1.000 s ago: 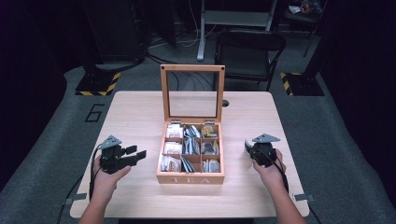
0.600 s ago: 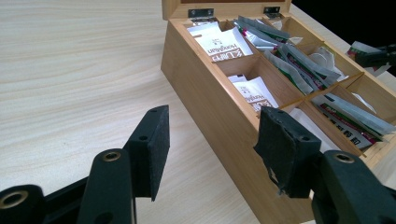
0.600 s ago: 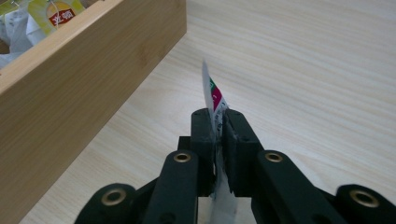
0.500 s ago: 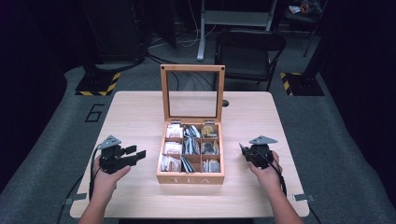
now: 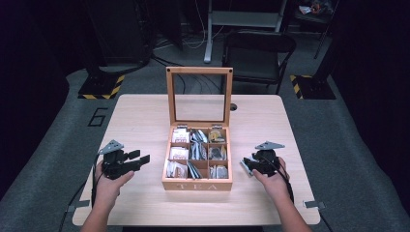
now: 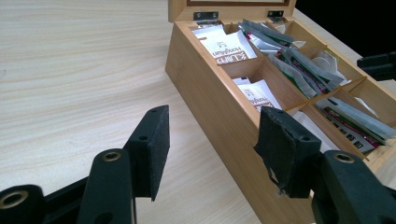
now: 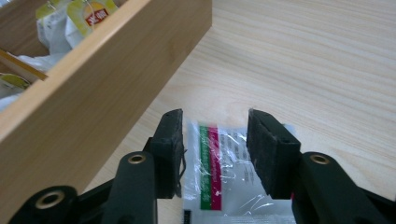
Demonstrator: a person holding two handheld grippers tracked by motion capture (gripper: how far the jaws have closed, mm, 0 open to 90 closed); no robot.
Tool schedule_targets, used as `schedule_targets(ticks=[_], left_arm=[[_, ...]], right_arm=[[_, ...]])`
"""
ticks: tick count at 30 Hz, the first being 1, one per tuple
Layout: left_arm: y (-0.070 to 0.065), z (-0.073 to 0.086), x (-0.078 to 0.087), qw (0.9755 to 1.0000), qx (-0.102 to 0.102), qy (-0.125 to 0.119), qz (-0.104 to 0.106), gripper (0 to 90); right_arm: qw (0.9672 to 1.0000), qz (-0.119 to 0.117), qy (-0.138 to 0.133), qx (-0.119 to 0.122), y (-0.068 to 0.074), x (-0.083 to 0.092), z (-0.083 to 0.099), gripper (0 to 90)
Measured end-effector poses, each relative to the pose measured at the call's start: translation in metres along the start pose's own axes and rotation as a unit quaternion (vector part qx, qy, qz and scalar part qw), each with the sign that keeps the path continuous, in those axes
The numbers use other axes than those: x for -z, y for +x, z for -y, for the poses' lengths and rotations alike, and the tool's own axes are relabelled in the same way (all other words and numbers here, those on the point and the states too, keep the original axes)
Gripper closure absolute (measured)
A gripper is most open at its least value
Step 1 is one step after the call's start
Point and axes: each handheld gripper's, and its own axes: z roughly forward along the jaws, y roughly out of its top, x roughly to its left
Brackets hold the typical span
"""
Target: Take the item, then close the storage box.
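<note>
An open wooden tea box (image 5: 197,183) stands mid-table with its glass lid (image 5: 199,96) upright and several compartments of tea bag packets. My left gripper (image 5: 140,160) rests left of the box, open and with nothing between the jaws; in the left gripper view (image 6: 212,126) it faces the box's side wall (image 6: 210,98). My right gripper (image 5: 247,163) sits right of the box. Its jaws have just been opening and stand open (image 7: 215,123) over a clear tea packet (image 7: 219,168) with a red and green stripe. The packet lies flat on the table beside the box wall (image 7: 93,79).
The light wooden table (image 5: 261,125) has bare surface on both sides of the box and behind it. A black chair (image 5: 258,53) stands beyond the far edge. Cables trail from both grippers toward the near edge.
The right gripper's jaws have opened, and the packet lies on the table between them. The right hand edged slightly toward the box. The left hand has not moved.
</note>
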Motion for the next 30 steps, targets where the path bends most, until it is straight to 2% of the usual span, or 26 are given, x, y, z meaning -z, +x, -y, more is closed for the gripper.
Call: schedule_targets(ticks=[4, 7, 8, 12, 14, 17, 18, 24, 27, 30], left_arm=[[0.000, 0.000, 0.000, 1.0000, 0.001, 0.000, 0.000, 43.7], [0.000, 0.000, 0.000, 1.0000, 0.001, 0.000, -0.001, 43.7], [0.000, 0.000, 0.000, 1.0000, 0.001, 0.001, -0.001, 43.6], [0.001, 0.000, -0.001, 1.0000, 0.000, 0.001, -0.001, 43.6], [0.001, 0.000, -0.001, 1.0000, 0.000, 0.001, 0.000, 43.5], [0.000, 0.000, -0.001, 1.0000, 0.002, 0.000, 0.001, 43.6], [0.000, 0.000, -0.001, 1.0000, 0.002, 0.000, 0.001, 43.5], [0.000, 0.000, -0.002, 1.0000, 0.003, 0.002, 0.001, 43.0], [0.001, 0.000, -0.002, 1.0000, 0.004, 0.003, 0.001, 42.9], [0.001, 0.000, -0.003, 1.0000, 0.004, 0.004, 0.001, 42.8]], right_arm=[[1.0000, 0.001, -0.003, -0.001, 0.005, 0.002, -0.002, 51.6], [1.0000, 0.004, -0.007, 0.002, 0.003, 0.003, -0.004, 50.7], [1.0000, 0.002, -0.008, -0.005, 0.003, 0.003, -0.004, 50.6], [0.9997, -0.019, -0.014, -0.009, 0.000, 0.006, -0.007, 52.1], [0.9997, -0.018, -0.019, -0.003, -0.001, 0.008, -0.010, 52.1], [0.9992, -0.034, -0.018, -0.011, -0.003, 0.009, -0.015, 51.9], [0.9992, -0.032, -0.021, -0.012, -0.003, 0.009, -0.016, 51.9], [0.9993, -0.024, -0.027, 0.003, 0.001, 0.012, -0.025, 50.8], [0.9990, -0.035, -0.027, -0.001, 0.002, 0.016, -0.032, 49.7], [0.9989, -0.035, -0.031, 0.007, 0.003, 0.020, -0.041, 49.5]])
